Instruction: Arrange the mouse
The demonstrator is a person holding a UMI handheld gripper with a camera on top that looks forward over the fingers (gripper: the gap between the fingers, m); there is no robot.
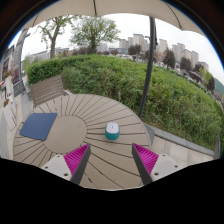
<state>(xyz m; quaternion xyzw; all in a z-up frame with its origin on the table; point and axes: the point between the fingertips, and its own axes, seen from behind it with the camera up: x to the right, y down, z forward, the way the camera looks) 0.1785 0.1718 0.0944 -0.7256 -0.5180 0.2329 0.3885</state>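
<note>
A small teal and white object [112,131], which may be the mouse, sits on the round wooden slatted table [90,110], just ahead of my fingers and roughly midway between them. A dark blue mat [38,126] lies on the table to the left of it. My gripper [111,160] is open above the table's near part, with the pink pads [76,158] wide apart and nothing between them.
A wooden chair [45,91] stands behind the table at the left. A parasol pole [150,62] rises to the right of the table. A green hedge [140,80] and buildings lie beyond the terrace.
</note>
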